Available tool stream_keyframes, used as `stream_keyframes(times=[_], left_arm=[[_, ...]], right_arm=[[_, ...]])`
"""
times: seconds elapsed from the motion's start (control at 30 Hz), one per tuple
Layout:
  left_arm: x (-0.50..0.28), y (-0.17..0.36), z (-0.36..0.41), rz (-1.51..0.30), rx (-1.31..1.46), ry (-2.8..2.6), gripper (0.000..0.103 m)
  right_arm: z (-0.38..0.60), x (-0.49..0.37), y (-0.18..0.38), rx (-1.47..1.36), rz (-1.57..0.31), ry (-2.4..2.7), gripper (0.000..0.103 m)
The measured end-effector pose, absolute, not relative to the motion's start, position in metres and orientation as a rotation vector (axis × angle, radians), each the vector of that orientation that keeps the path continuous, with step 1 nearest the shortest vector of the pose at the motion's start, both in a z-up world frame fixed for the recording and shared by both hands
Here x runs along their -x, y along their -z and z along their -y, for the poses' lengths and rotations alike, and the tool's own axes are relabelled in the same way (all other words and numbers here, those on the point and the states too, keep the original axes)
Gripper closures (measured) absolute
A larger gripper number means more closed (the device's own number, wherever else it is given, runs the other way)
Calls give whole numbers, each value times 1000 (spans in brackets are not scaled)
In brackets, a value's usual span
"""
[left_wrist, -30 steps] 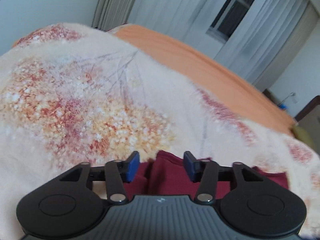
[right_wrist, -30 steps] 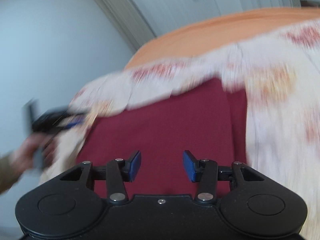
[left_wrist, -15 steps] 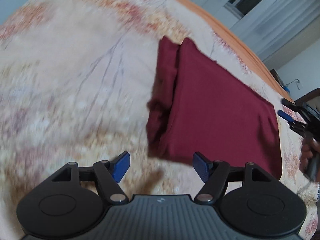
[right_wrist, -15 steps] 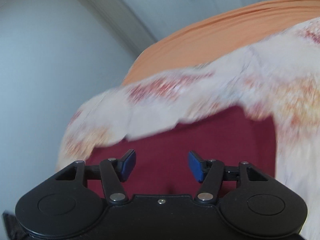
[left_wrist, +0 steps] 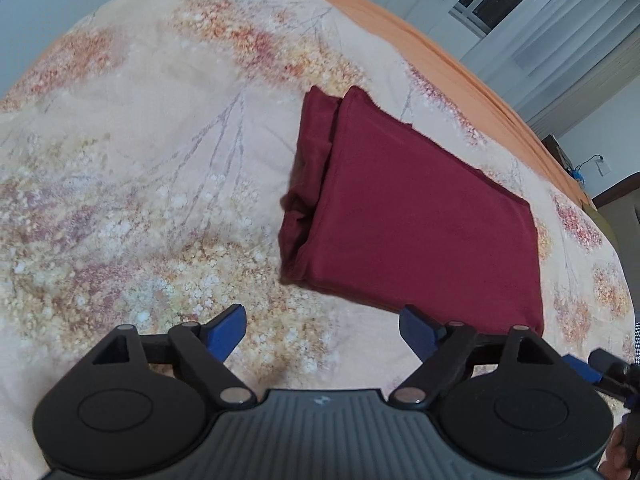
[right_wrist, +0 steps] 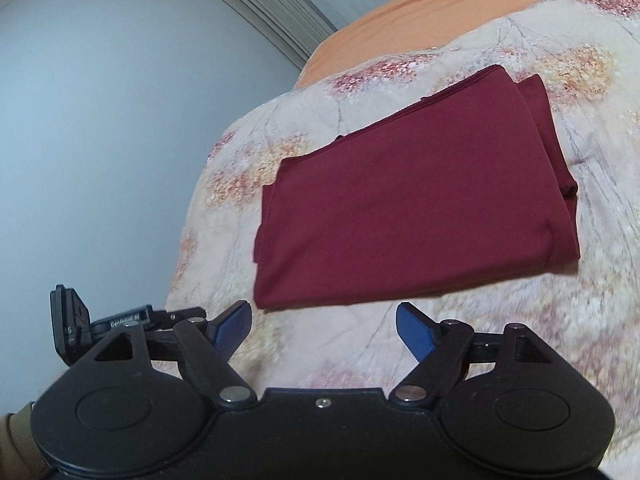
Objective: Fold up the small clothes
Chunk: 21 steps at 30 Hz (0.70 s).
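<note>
The left claw [left_wrist: 322,330] hangs above the floral blanket [left_wrist: 160,184], its blue pads spreading wider with nothing between them. At its one o'clock the folded maroon garment [left_wrist: 420,220] lies flat on the bed, layered edges facing nine o'clock. The right claw [right_wrist: 324,328] is likewise widening and empty; the garment [right_wrist: 416,208] sits at its twelve o'clock, apart from both pads. An orange sheet [right_wrist: 440,8] borders the blanket beyond.

Left gripper [left_wrist: 320,330] tilted downward, jaws opening with nothing between them, right gripper [right_wrist: 324,326] angled down, jaws likewise opening and empty
</note>
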<state>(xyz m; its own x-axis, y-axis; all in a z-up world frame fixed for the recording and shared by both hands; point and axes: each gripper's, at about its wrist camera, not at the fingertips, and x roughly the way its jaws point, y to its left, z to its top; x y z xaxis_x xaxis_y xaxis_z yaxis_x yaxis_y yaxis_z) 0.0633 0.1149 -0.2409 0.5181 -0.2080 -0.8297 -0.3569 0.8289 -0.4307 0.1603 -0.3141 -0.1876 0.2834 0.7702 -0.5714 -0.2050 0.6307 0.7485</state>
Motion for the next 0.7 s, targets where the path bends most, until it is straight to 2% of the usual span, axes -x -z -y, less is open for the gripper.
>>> stream_keyframes(times=[0.23,0.5,0.6,0.7], left_arm=[[-53,216,-117,-962,636,-51,12],[-126,261,-150,-904,600,44,12],[-161,291,-168,-868,684,88,15],[-190,326,-181,-886,782,120,30]], right_arm=[[325,-133,134,-610,-1053,-704,20],[343,-87,83,-552,-1012,-511,20],[346,-65,76,-544,-1029,-434,20],[345,-48,74,-532,-1057,-384,20]])
